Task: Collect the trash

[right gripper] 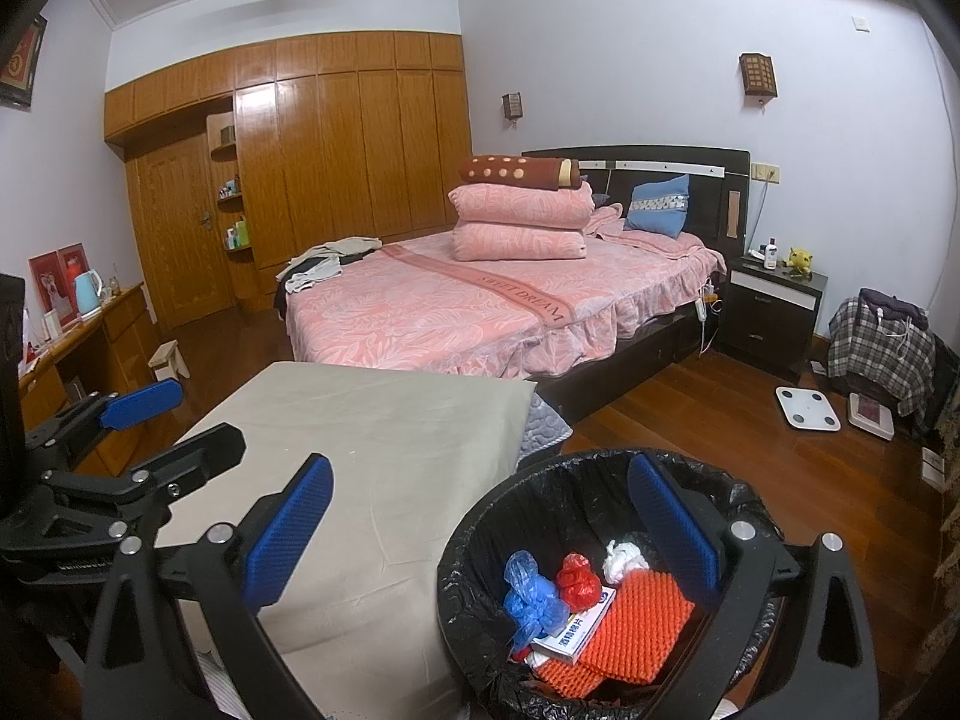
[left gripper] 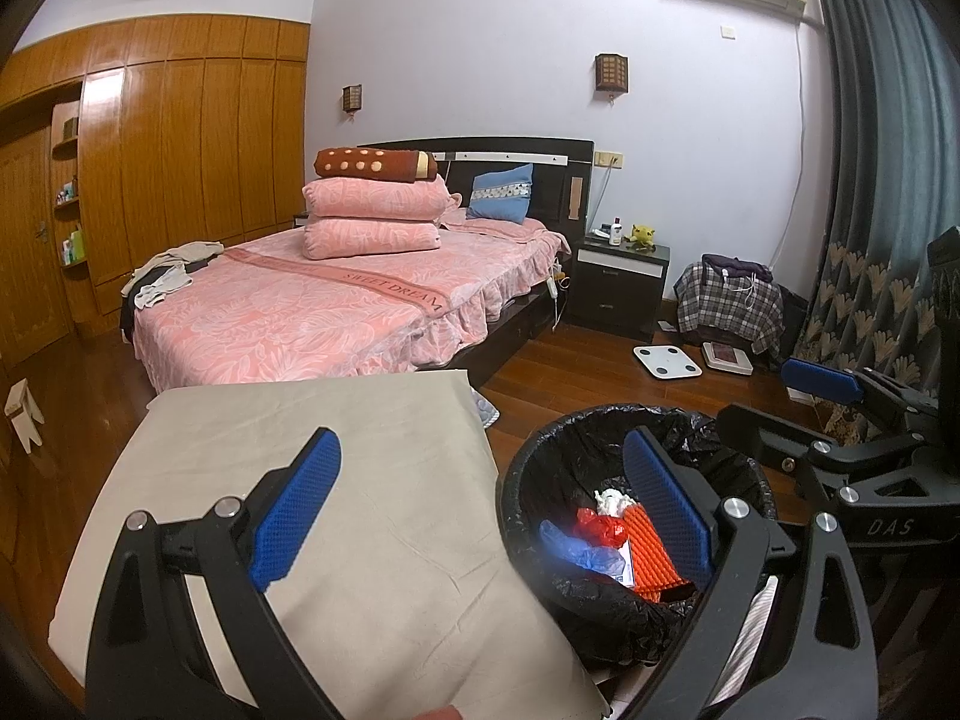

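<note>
Both my grippers, left (left gripper: 480, 516) and right (right gripper: 480, 540), hang with jaws released and empty beside the bin (right gripper: 480, 540); trash (right gripper: 576, 600) lies inside it, tabletop (right gripper: 372, 438) bare.

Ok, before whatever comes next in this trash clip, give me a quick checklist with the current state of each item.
1. Left gripper empty and open: ok, nothing between the blue pads.
2. Right gripper empty and open: ok, wide apart, nothing held.
3. Trash in the bin: ok, blue bag, red bag, white wad, small box and orange mat all lie inside.
4. Liner seated over the rim: ok on the visible part; near edge cannot tell.
5. Grey cloth surface free of trash: ok where visible.
6. Trash left on the floor: cannot tell, areas near the bed are hidden.
</note>
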A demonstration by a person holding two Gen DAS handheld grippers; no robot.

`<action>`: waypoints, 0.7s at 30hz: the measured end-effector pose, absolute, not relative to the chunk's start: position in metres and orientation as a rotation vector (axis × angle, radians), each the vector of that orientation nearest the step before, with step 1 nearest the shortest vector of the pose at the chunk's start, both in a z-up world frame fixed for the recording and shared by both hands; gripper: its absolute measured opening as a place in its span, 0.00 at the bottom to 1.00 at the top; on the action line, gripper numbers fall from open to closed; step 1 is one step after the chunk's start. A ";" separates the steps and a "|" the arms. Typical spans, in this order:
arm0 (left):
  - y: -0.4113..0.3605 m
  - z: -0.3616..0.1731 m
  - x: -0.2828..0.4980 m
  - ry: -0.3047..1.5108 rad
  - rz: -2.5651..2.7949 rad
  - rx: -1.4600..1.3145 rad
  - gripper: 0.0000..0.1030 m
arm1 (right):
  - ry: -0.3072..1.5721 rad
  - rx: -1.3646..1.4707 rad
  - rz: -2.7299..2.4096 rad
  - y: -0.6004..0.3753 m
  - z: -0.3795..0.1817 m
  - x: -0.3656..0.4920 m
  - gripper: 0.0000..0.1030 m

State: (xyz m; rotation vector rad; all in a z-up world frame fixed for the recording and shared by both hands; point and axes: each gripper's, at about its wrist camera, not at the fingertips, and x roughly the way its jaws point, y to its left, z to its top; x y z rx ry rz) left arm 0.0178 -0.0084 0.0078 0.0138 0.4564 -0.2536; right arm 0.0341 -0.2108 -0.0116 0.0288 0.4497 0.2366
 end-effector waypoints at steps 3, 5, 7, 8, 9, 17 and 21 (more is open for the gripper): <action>-0.008 0.008 0.018 0.458 -0.255 0.013 0.90 | 0.450 0.031 0.236 -0.211 -0.012 0.034 0.94; -0.009 0.008 0.018 0.456 -0.254 0.015 0.90 | 0.450 0.029 0.236 -0.211 -0.012 0.034 0.94; -0.009 0.008 0.018 0.456 -0.254 0.014 0.90 | 0.450 0.029 0.236 -0.210 -0.011 0.034 0.94; -0.009 0.008 0.018 0.456 -0.254 0.014 0.90 | 0.449 0.029 0.237 -0.210 -0.011 0.034 0.94; -0.009 0.008 0.018 0.456 -0.254 0.015 0.90 | 0.449 0.028 0.236 -0.210 -0.011 0.034 0.94; -0.009 0.009 0.018 0.455 -0.254 0.016 0.90 | 0.450 0.030 0.236 -0.211 -0.011 0.034 0.94; -0.009 0.009 0.018 0.455 -0.254 0.016 0.90 | 0.449 0.030 0.236 -0.209 -0.011 0.034 0.94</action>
